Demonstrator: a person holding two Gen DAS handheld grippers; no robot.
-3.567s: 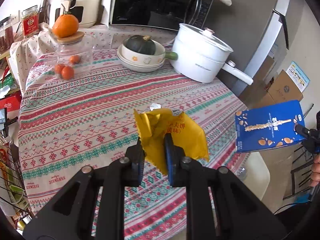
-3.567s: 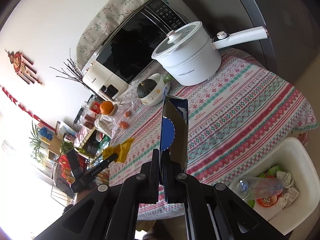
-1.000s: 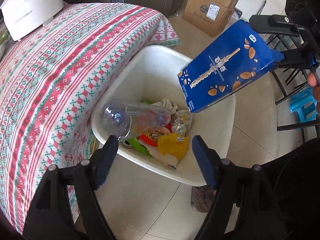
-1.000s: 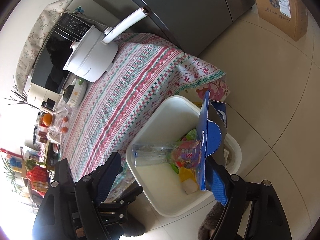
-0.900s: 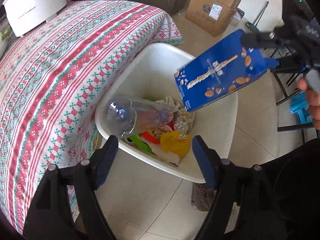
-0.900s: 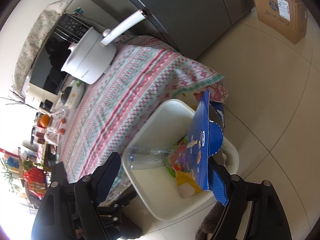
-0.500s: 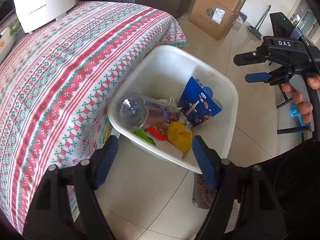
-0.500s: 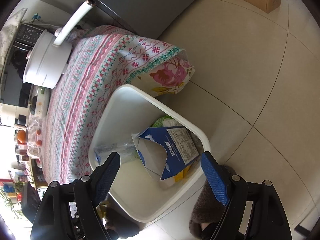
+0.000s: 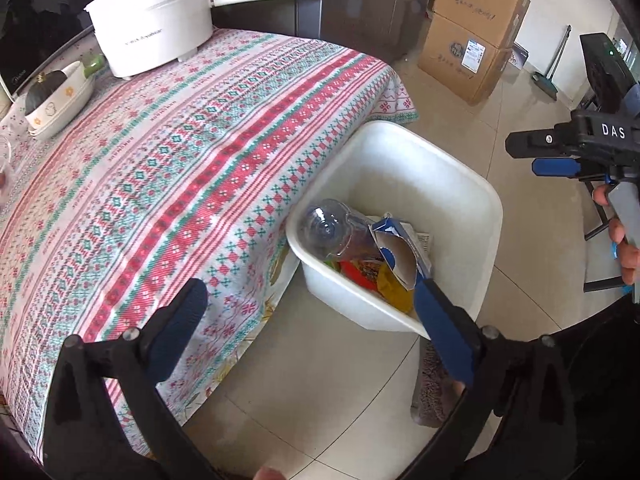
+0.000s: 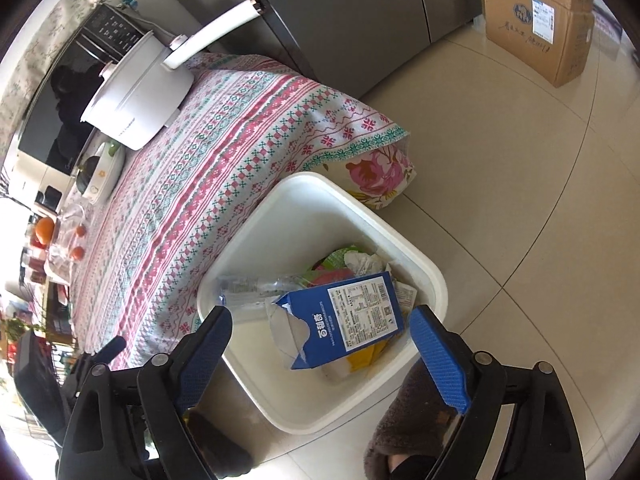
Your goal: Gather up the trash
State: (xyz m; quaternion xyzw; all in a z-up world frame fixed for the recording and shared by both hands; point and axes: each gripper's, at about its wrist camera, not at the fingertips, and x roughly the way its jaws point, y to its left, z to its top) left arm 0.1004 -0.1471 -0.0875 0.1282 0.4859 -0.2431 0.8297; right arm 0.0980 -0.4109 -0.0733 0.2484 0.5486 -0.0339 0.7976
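Note:
A white trash bin stands on the tiled floor beside the table; it also shows in the right wrist view. In it lie a blue snack box, a clear plastic bottle, a yellow wrapper and other scraps. My left gripper is open and empty, above the floor next to the bin. My right gripper is open and empty above the bin; it also shows at the right of the left wrist view.
A table with a patterned cloth holds a white pot and a bowl with a squash. Cardboard boxes stand on the floor by the grey fridge. A slippered foot is beside the bin.
The blue box dropped from my right gripper and settled in the bin. The yellow wrapper, earlier in my left gripper, lies in the bin. Both grippers have drawn back, open.

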